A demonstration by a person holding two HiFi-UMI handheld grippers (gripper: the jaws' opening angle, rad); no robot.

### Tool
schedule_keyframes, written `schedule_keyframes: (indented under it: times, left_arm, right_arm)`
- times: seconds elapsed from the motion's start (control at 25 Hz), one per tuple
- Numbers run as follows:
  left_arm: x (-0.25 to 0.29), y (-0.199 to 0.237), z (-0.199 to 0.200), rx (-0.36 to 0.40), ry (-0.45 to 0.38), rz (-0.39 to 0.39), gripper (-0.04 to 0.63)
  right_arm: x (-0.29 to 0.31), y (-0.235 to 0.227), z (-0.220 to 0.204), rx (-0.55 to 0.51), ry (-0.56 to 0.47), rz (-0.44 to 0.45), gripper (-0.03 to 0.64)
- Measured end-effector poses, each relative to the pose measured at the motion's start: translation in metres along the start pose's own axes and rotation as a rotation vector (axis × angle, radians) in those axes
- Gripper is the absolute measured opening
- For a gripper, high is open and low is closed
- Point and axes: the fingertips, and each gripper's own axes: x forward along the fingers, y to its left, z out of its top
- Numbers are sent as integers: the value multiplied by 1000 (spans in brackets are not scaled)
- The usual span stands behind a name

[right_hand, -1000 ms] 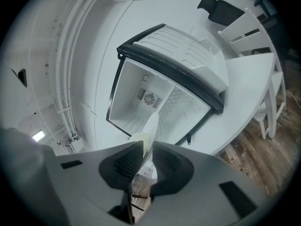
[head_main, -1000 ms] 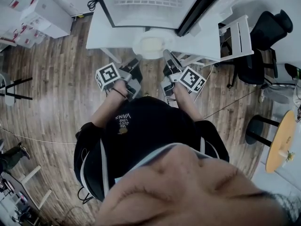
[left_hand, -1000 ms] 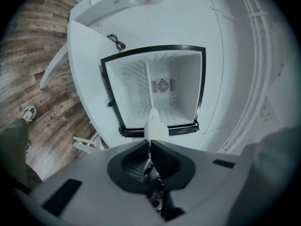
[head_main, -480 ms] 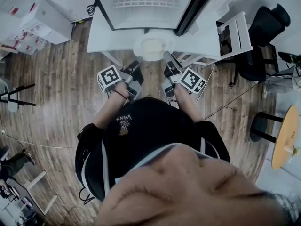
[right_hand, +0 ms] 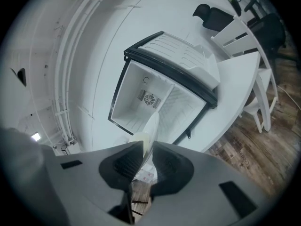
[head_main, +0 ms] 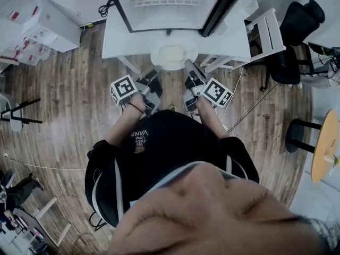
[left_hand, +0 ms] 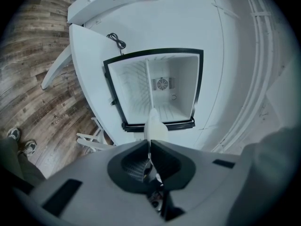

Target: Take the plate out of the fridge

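We hold the plate (head_main: 172, 54) near the open fridge (head_main: 159, 17), left gripper (head_main: 156, 69) and right gripper (head_main: 188, 64) both squeezing its edge.

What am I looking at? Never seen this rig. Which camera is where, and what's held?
No robot: a person holds a two-jaw tool in each hand. The head view comes from a camera on the person's head, looking steeply down over body and arms; the marker cubes belong to the tools. The left gripper view and right gripper view come from cameras riding on each tool, looking along its jaws. The left tool and the right tool are each closed on the rim of one white plate, seen edge-on in those two views. The plate is outside the fridge, a small white one standing open, apparently empty, on a white table. The floor is wood.
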Motion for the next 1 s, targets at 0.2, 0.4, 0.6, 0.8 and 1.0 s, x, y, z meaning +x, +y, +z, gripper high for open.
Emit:
schedule_keyframes:
  times: [0.2, 0.4, 0.6, 0.8, 1.0]
  left_arm:
    - [-12, 2, -1, -4, 23, -3, 28]
    - [-19, 4, -3, -11, 46, 4, 28]
    - [-32, 7, -7, -13, 68, 2, 28]
    - [-40, 12, -13, -24, 91, 9, 28]
    - [-48, 16, -16, -21, 107, 13, 28]
  right_arm:
    - [-5, 6, -13, 4, -15, -14, 67]
    - [-10, 8, -19, 5, -27, -30, 67]
    - [-18, 13, -33, 3, -44, -47, 67]
    - [-26, 14, -42, 4, -55, -65, 67]
    - [-32, 15, -52, 9, -61, -76, 67]
